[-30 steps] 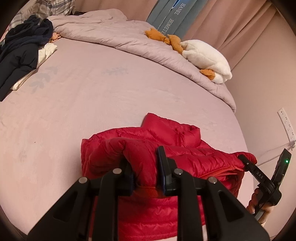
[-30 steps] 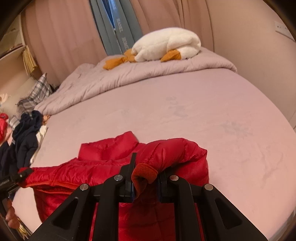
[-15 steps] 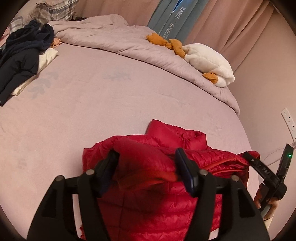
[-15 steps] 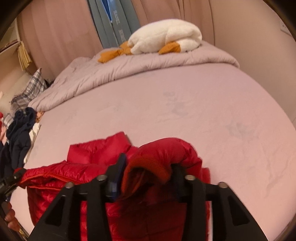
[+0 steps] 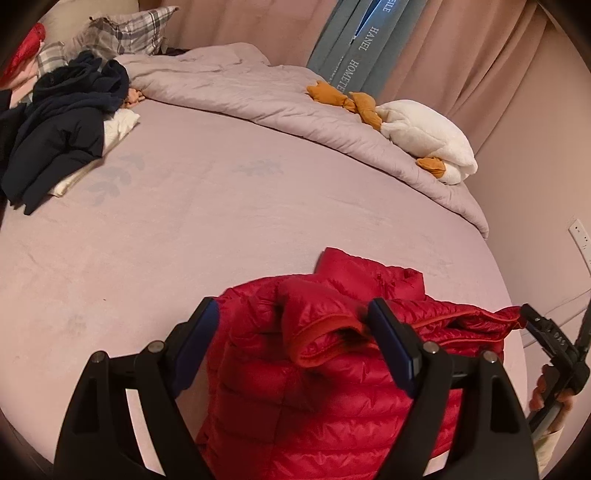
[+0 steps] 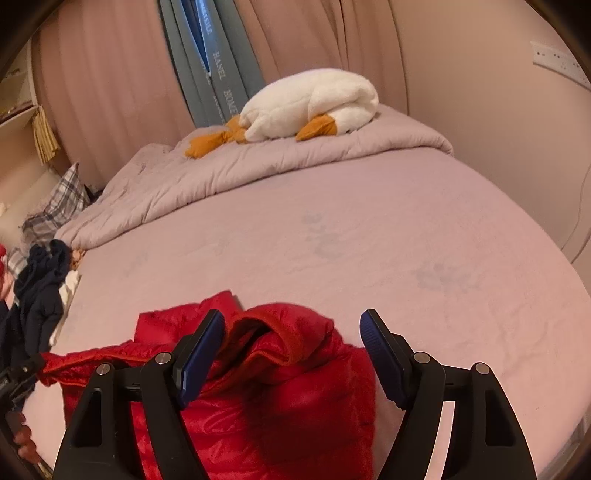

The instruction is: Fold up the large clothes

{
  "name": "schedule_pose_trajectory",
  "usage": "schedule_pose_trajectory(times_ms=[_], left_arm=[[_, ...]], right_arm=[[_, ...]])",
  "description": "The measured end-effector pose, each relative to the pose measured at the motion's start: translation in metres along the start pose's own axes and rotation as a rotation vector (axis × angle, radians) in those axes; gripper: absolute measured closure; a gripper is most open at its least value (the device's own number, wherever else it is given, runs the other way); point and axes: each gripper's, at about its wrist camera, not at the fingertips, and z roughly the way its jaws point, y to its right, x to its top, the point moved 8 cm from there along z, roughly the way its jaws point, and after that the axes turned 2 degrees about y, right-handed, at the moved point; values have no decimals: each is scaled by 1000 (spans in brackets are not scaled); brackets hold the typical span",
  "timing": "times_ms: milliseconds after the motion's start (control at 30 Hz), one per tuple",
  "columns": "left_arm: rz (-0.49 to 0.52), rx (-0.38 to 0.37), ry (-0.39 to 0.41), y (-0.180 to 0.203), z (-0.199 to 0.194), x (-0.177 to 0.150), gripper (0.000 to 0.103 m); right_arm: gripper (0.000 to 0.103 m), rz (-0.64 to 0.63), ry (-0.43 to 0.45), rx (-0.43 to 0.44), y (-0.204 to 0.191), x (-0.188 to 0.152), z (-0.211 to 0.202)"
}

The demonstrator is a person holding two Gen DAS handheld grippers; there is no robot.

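Observation:
A red puffer jacket (image 5: 332, 387) lies on the pink bed sheet (image 5: 184, 229) near the front edge, both sleeves folded in over its body. My left gripper (image 5: 295, 332) is open, its jaws wide apart over the left sleeve's cuff (image 5: 325, 332), not gripping it. My right gripper (image 6: 291, 336) is open too, with the other sleeve's cuff (image 6: 291, 336) lying loose between its jaws. The right gripper also shows at the right edge of the left wrist view (image 5: 554, 339). The jacket also shows in the right wrist view (image 6: 258, 413).
A dark navy jacket (image 5: 55, 136) lies piled at the bed's far left. A rumpled grey quilt (image 5: 258, 96) runs along the back, with a white goose plush (image 5: 424, 136) on it. Plaid pillows (image 5: 122, 29) and curtains stand behind. The wall is close on the right.
Both grippers have opened and let go of the sleeve cuffs, which now rest on the jacket's body. Both grippers have drawn back a little.

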Motion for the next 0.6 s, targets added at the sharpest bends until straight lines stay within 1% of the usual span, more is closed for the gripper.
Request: schedule_pose_trajectory(times_ms=[133,233,333,400,467,533,600], left_arm=[[-4,28,17,-8,-8,3,21],[1,37,7,-14,-7,1,21],[5,37,-6,-19,-1,-2,21],[8,40,-29,-22,7,-4,21],[7,65,-59,-28,17,-8,21],[6,83,-63,-30,22,-11,21],[19,69,-76,-28,31,-14,22]], right_arm=[[28,0,22,-31,10,4,-7],[28,8,24,-30,17,4,-8],[28,21,-5,-28,23,-2,-1],[28,25,-32,-41,25,-7,7],[28,27,-51,-46,25,-11,13],[28,24,-74,-34,23,-15,22],[28,22,-99,-27,21,-17,31]])
